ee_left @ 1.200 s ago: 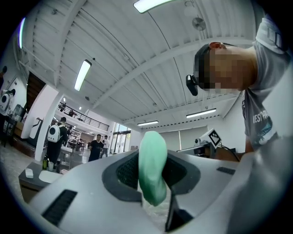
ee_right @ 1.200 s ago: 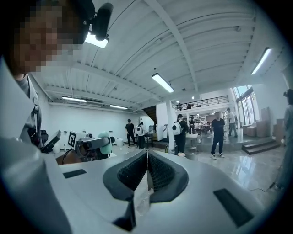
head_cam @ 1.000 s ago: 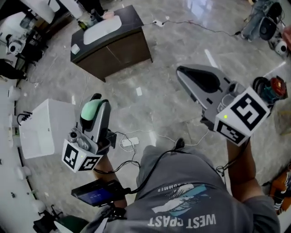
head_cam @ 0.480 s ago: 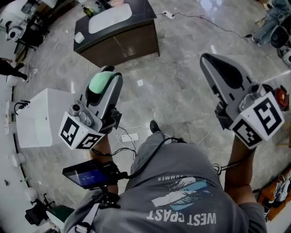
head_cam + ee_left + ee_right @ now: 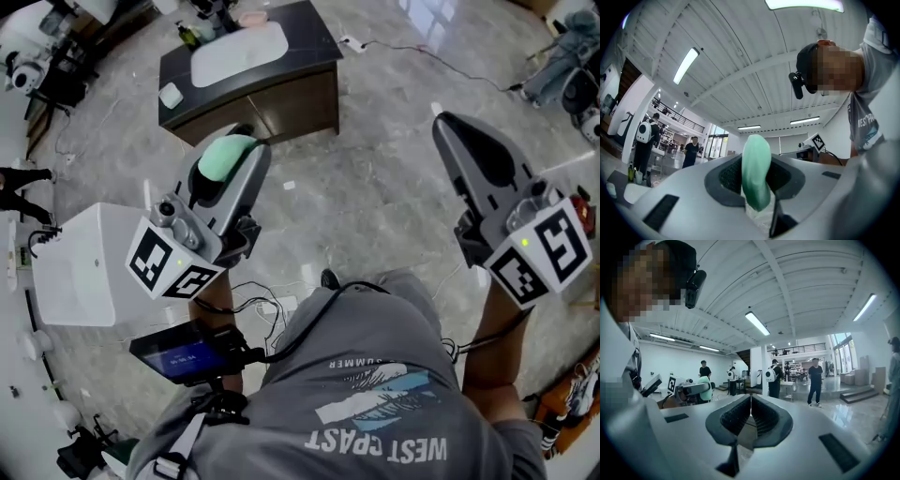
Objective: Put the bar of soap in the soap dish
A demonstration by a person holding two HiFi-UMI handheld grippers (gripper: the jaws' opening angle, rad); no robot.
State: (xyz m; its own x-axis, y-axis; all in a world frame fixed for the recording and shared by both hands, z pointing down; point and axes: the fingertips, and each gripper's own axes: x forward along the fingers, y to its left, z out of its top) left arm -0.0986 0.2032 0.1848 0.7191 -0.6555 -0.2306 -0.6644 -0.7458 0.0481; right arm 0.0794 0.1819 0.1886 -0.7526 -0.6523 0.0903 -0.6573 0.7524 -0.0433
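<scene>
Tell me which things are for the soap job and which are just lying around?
For the job: green bar of soap, left gripper clamped on it, small white dish on the sink cabinet (probably the soap dish).
Just lying about: white box, floor cables, bottles on the cabinet, right gripper shut and empty.

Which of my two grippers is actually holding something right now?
The left gripper: its fingers are clamped on the green bar of soap. The right gripper is shut with nothing between its fingers.
</scene>
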